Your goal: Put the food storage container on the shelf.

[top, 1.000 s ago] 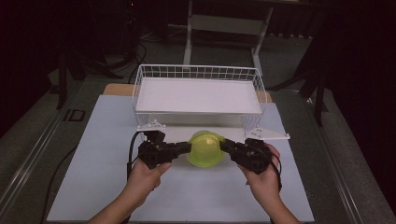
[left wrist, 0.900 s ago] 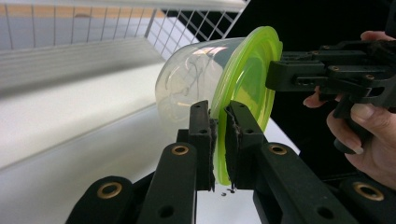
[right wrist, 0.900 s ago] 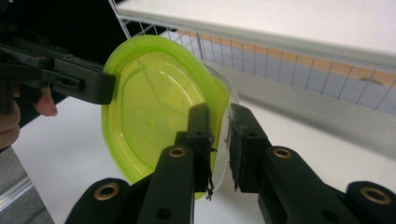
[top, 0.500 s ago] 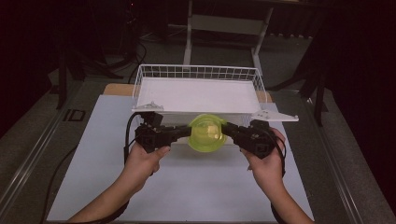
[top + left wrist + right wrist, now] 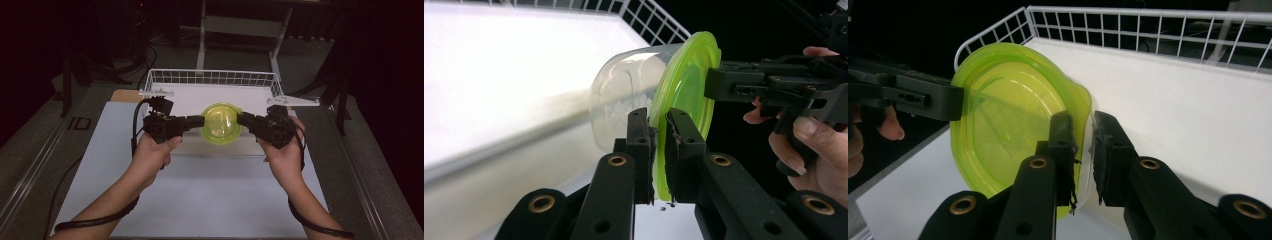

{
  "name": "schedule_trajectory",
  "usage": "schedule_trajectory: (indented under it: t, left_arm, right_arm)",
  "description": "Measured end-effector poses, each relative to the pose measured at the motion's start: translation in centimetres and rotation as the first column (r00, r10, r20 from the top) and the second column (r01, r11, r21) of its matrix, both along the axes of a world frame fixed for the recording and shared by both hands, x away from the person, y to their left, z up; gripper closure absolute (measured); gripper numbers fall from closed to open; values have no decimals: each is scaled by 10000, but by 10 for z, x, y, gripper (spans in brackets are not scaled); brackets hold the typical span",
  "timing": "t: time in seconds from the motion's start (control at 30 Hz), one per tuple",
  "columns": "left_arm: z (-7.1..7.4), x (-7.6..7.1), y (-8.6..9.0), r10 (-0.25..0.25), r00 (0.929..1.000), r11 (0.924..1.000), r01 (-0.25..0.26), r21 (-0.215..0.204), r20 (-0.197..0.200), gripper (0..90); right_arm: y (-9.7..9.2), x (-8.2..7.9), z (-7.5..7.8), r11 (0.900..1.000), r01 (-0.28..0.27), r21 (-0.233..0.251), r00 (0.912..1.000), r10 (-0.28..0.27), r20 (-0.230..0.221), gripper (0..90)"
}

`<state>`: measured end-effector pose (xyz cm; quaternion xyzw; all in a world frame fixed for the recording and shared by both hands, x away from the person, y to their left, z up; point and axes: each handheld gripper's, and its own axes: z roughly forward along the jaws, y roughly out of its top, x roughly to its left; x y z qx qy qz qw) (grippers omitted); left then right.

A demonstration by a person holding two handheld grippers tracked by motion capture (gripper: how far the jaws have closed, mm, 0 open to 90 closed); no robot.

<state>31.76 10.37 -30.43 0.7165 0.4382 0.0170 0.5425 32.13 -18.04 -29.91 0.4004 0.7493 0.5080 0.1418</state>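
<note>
One lidded container (image 5: 221,123), lid toward person

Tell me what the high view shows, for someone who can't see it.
Two hands hold black tongs, left tongs and right tongs, pinching opposite edges of a round clear plastic container with a yellow-green lid. It hangs above a white table, before a white wire basket.

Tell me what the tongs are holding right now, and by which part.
Both tongs, left and right, grip the clear container with a green lid, each pinching the lid's rim on opposite sides.
</note>
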Motion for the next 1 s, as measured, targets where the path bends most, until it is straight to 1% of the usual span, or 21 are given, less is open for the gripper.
schedule_trajectory:
  t: [0.1,0.23,0.27,0.4,0.47,0.5,0.57,0.7,0.73,0.77,0.87,0.93,1.0]
  left_arm:
    - [7,7,0,143,9998,9999,-144,71,134,826]
    - [9,16,1,322,9993,9994,-325,139,188,823]
    - [9,19,1,348,9993,9993,-351,164,150,822]
    - [5,29,3,494,9988,9987,-493,151,-28,819]
    - [3,34,3,552,9982,9984,-550,109,-220,818]
    - [1,37,3,570,9978,9983,-565,150,-345,816]
    - [0,42,3,633,9969,9979,-624,200,-473,815]
    - [-1,45,2,660,9964,9975,-645,290,-523,815]
    - [-1,47,2,709,9960,9971,-693,303,-542,814]
    - [-1,48,2,716,9960,9970,-700,315,-527,814]
    - [-2,50,2,779,9953,9967,-763,287,-576,812]
    - [-2,52,3,779,9955,9968,-767,223,-545,808]
    - [-2,52,3,879,9952,9957,-866,321,-421,802]
  right_arm:
    - [3,7,7,9999,144,-47,9998,-143,104,797]
    - [7,17,12,9996,253,-124,9996,-252,101,797]
    - [7,19,12,9996,274,-66,9996,-273,43,797]
    - [10,27,11,9993,329,-180,9994,-330,-72,797]
    - [13,32,11,9988,408,-284,9990,-413,-168,798]
    - [13,34,11,9986,417,-326,9988,-425,-241,797]
    - [15,39,10,9980,420,-464,9982,-439,-414,797]
    - [17,44,9,9973,467,-569,9971,-500,-569,797]
    - [18,49,8,9962,549,-680,9957,-597,-709,797]
    - [18,51,8,9960,586,-677,9948,-639,-795,797]
    - [18,55,6,9964,610,-582,9925,-668,-1028,797]
    - [18,59,4,9972,601,-434,9902,-650,-1236,797]
    - [18,62,5,9977,583,-358,9883,-627,-1393,797]
